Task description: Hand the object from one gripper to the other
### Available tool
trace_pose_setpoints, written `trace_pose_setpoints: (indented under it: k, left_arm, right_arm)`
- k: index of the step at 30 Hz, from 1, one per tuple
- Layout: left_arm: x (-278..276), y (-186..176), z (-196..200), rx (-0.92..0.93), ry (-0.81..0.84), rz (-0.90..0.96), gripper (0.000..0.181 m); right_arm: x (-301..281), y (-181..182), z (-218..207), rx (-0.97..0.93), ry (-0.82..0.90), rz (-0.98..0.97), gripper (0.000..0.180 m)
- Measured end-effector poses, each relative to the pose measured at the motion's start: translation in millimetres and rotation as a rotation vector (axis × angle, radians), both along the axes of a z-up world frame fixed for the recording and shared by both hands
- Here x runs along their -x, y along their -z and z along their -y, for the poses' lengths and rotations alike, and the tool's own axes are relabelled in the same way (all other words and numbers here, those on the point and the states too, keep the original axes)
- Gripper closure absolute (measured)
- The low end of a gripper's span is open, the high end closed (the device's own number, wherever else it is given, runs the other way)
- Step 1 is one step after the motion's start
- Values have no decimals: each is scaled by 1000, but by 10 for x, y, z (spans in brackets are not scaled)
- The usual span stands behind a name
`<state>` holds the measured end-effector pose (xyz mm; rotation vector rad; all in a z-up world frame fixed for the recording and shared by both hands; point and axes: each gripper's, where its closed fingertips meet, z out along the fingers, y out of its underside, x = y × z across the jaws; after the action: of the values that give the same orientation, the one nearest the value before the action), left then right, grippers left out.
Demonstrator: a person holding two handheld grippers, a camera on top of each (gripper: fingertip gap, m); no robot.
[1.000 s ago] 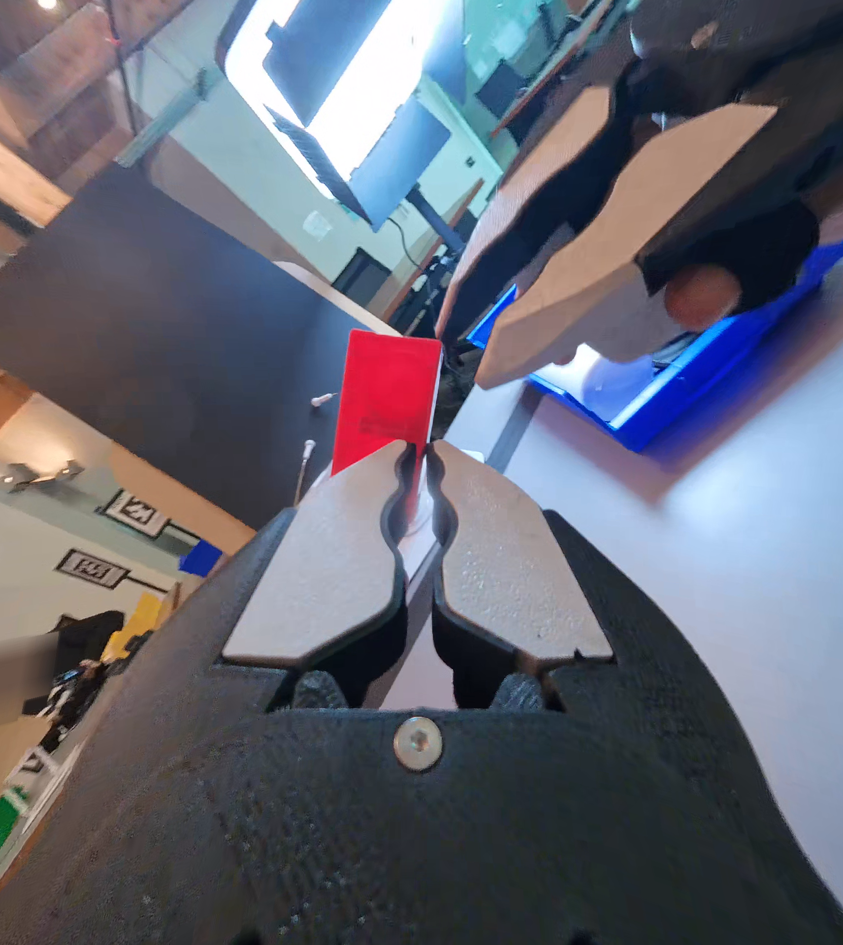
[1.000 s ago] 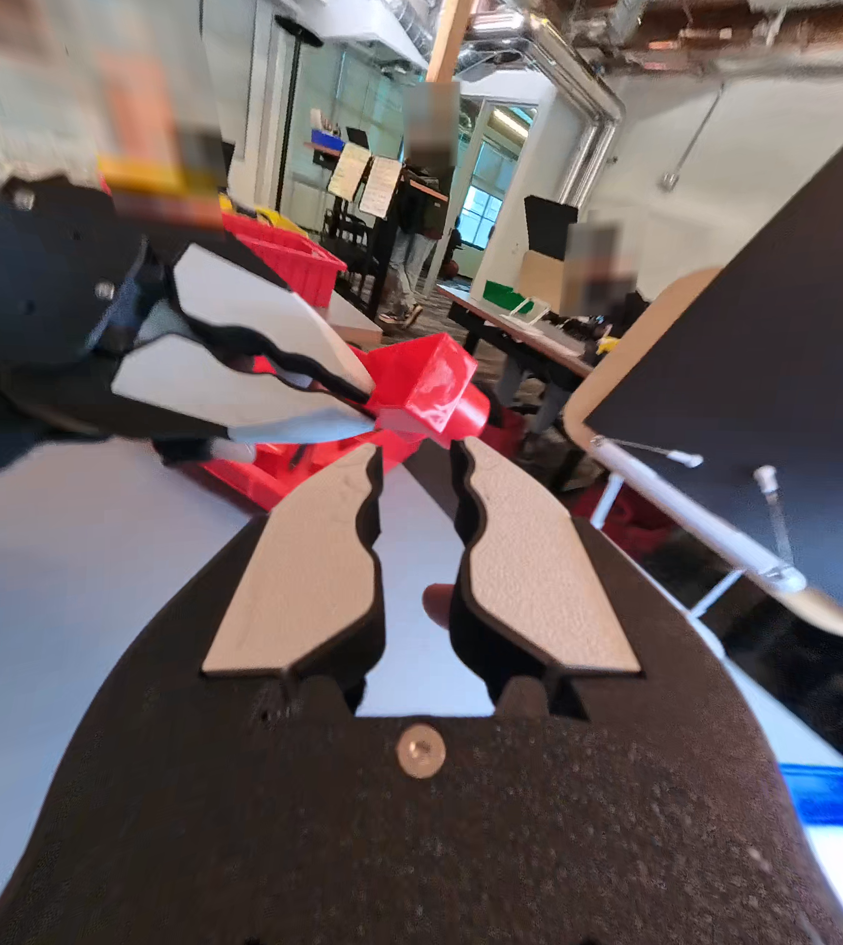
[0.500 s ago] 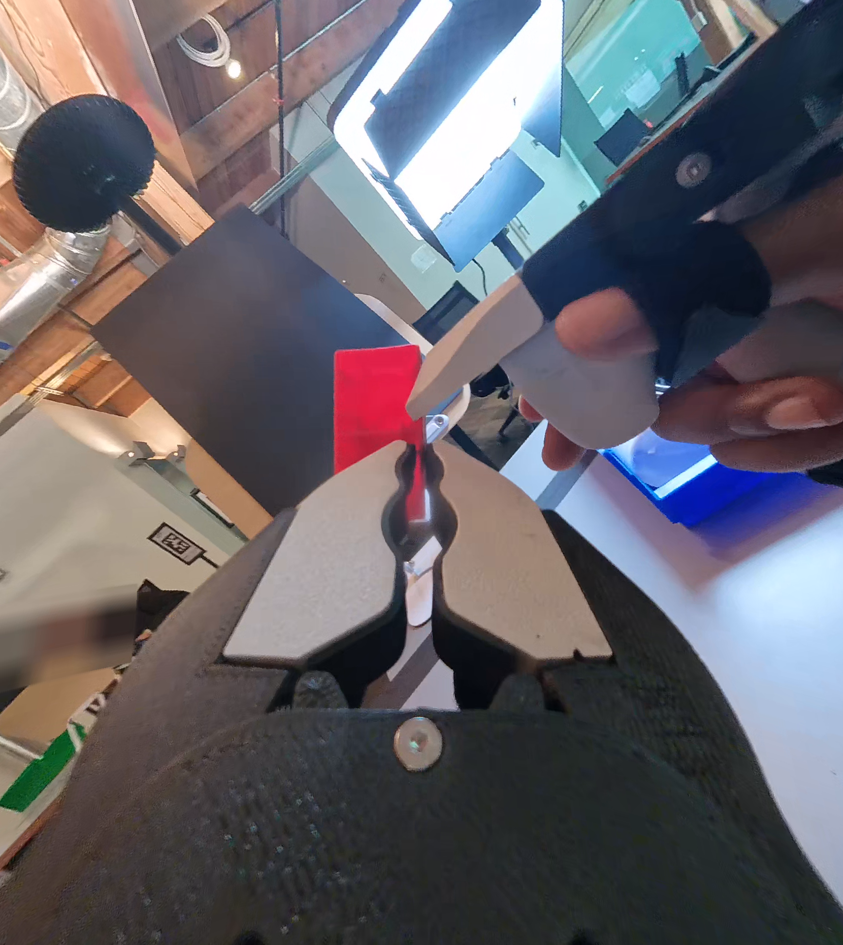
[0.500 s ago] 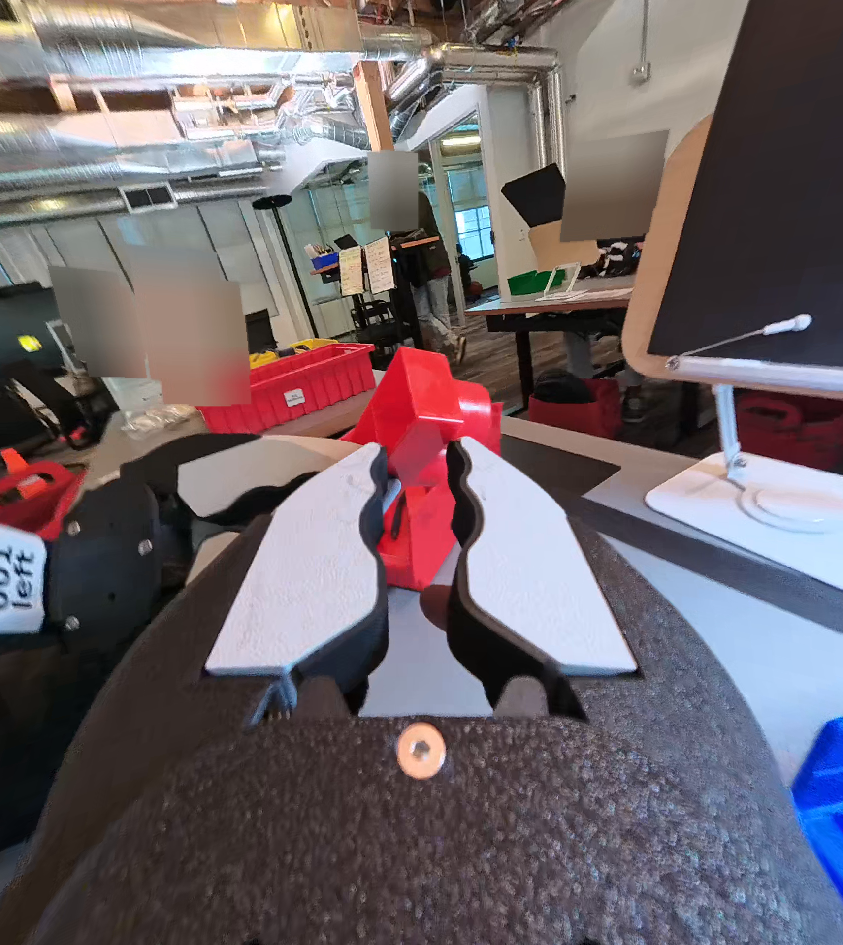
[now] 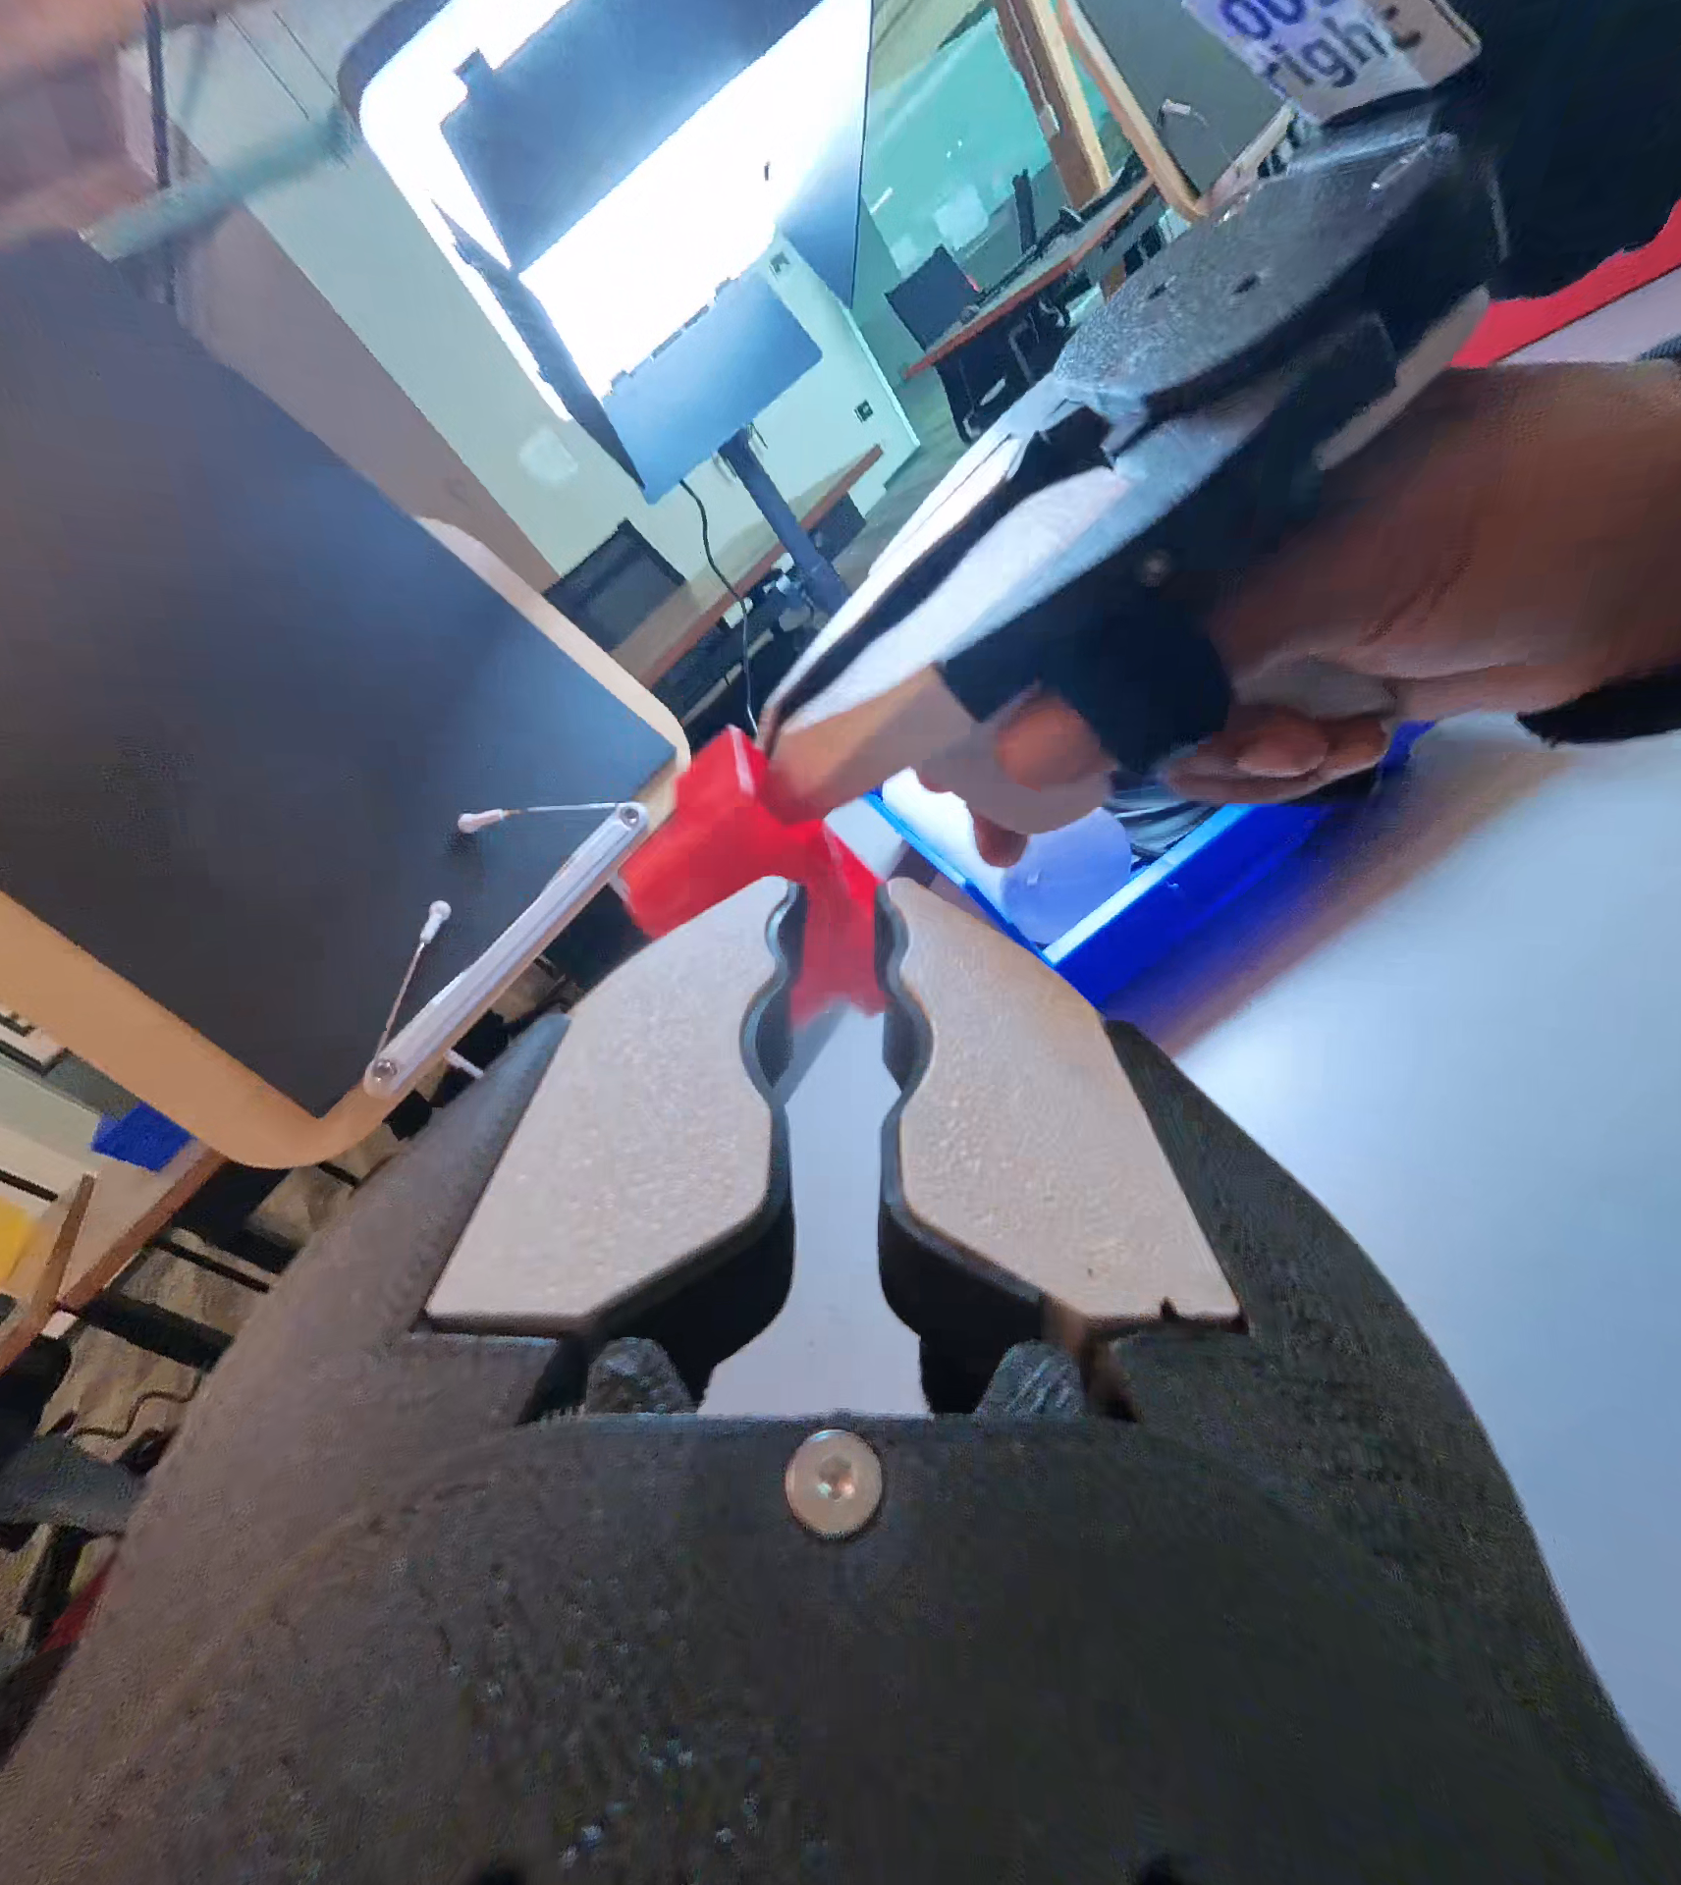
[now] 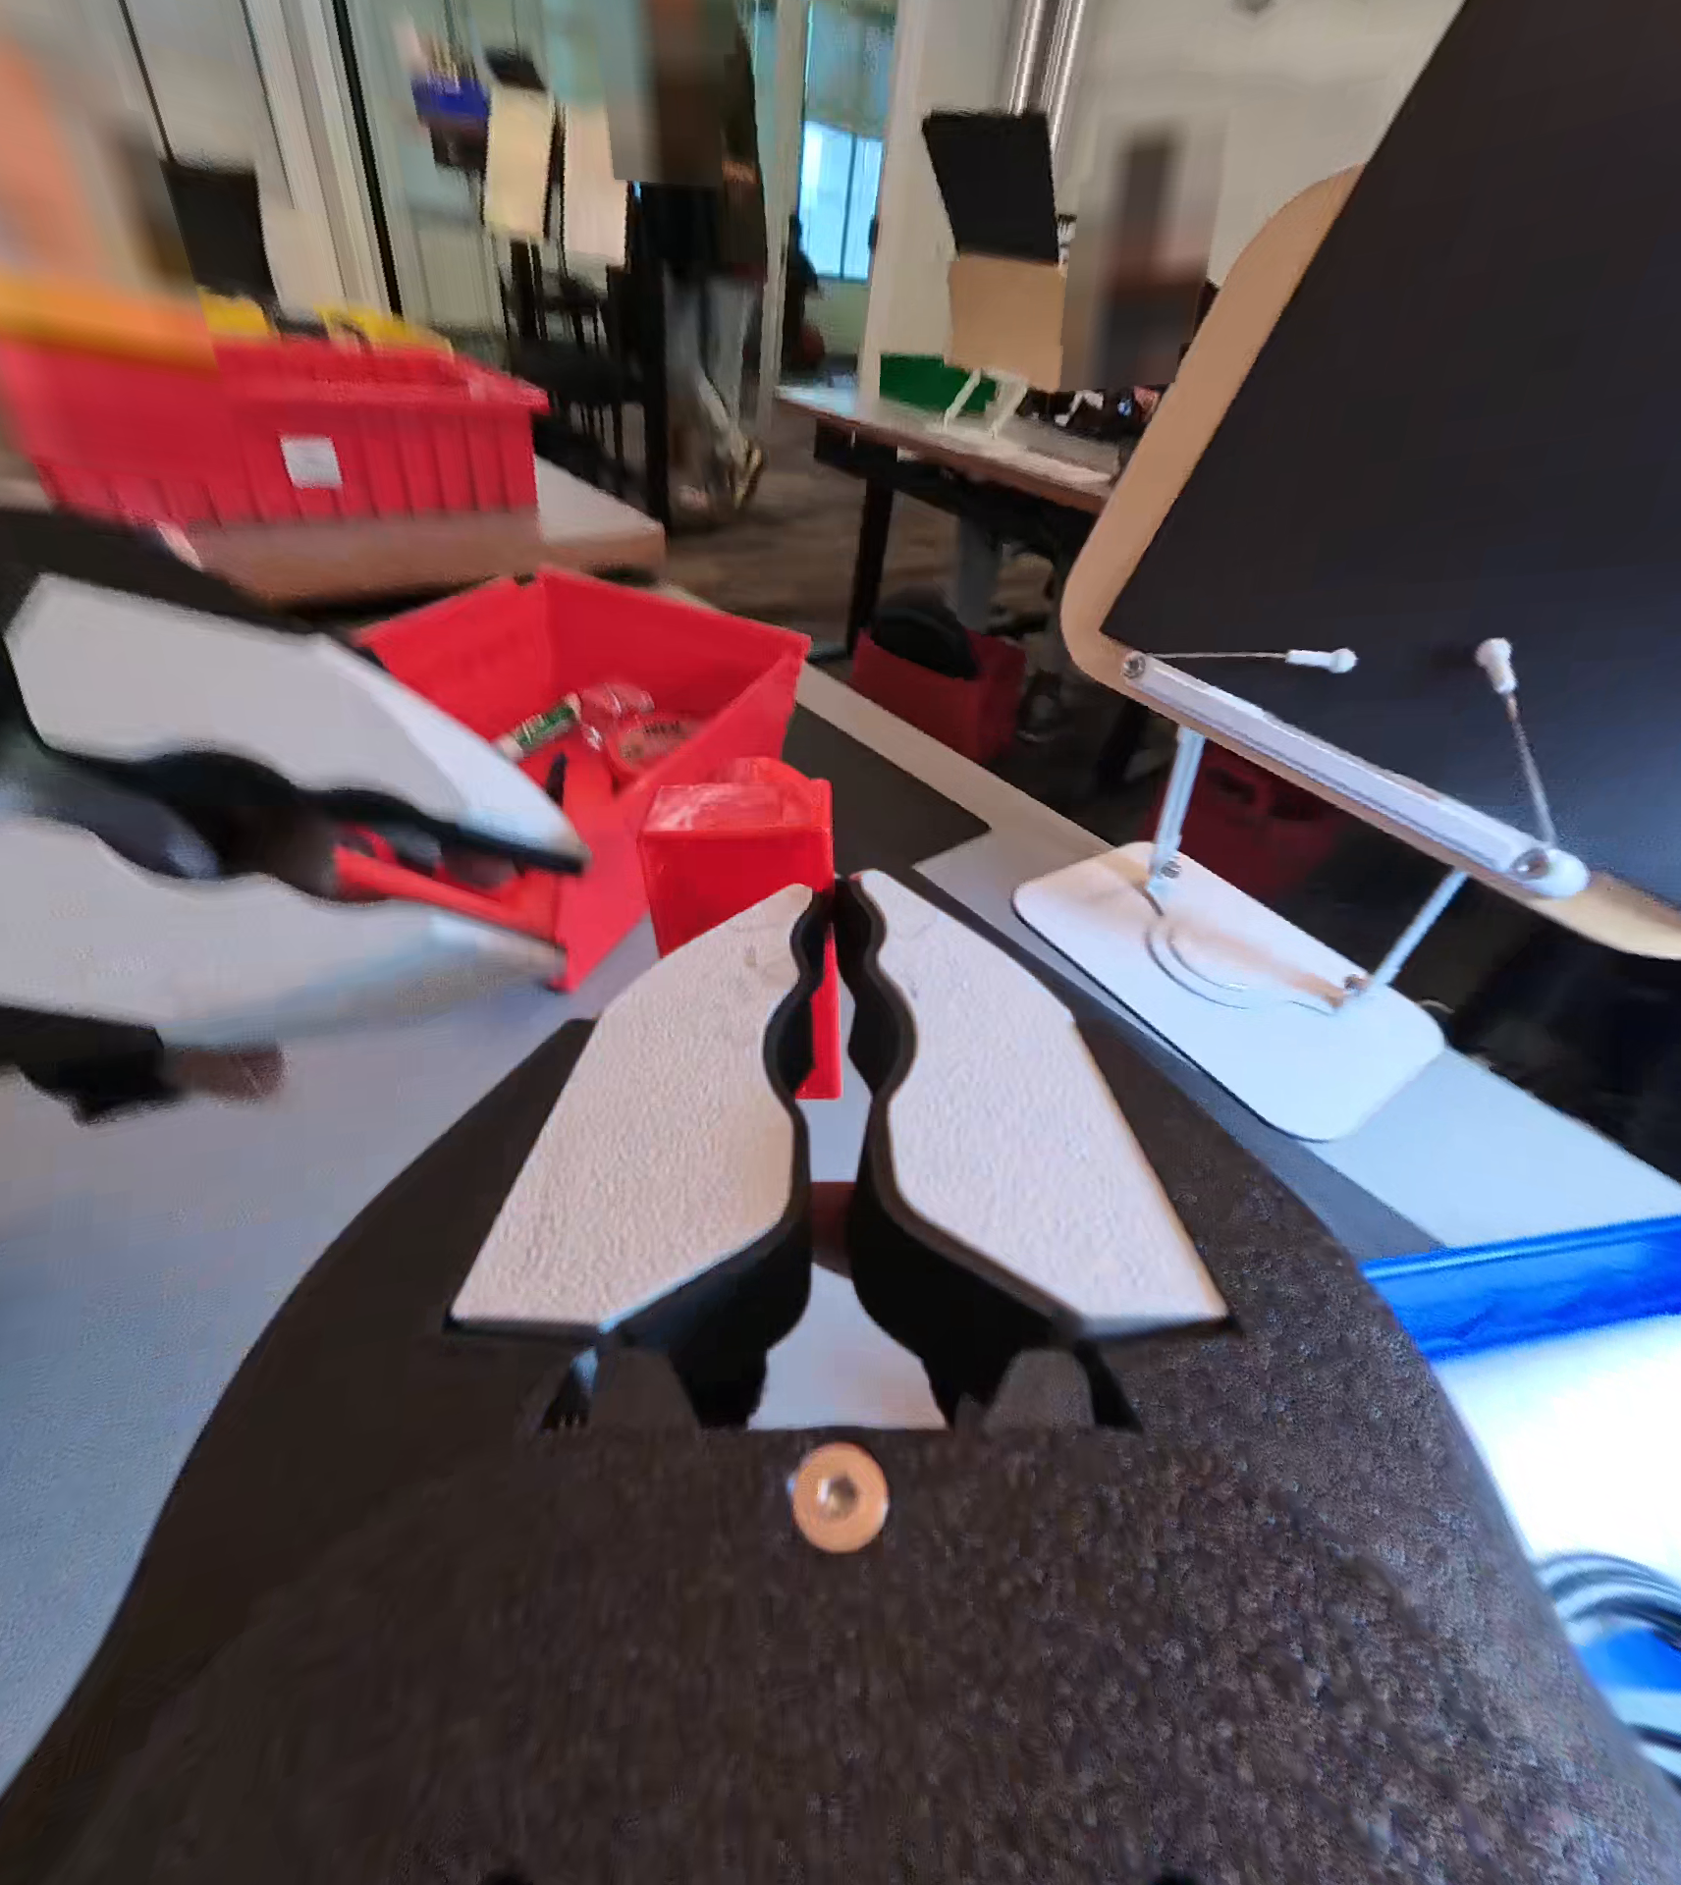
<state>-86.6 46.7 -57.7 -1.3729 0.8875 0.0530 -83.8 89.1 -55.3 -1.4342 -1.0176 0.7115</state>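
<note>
a: the right tongs [image 6: 834, 898] are clenched on a thin fin of the red, boxy hard-plastic object [image 6: 736, 855], held up off the grey counter [image 6: 102, 1275].

b: and the left tongs [image 5: 831, 903]?

a: parted. in the left wrist view their pads flank the lower red flap without clearly pinching it; in the right wrist view they sit off to the left, blurred, just beside the object. whether they touch it i cannot tell.

b: how would it handle?

a: i'd judge it light and stiff, with smooth, rather slippery faces. the flat fin looks the best hold, gripped deep between the wavy pads, since a pinch at the edge could let the block swing.

b: what's around them?

a: a red plastic bin [image 6: 612, 653] of small items lies past the object toward the counter's far edge, a blue bin [image 6: 1571, 1275] is at the right edge, and a black board on a white wire stand [image 6: 1489, 510] leans at the far right corner.
</note>
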Motion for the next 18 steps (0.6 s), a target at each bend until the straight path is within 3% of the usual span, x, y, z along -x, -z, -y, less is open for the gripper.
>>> trace_pose_setpoints:
  k: [10, 18]
  left_arm:
    - [186, 166, -94, 168, -80, -39, 164]
    - [181, 240, -126, 209, -129, -29, 160]
  right_arm:
    - [127, 272, 76, -310, 109, 349, 178]
    - [141, 258, 54, -216, 203, 264, 179]
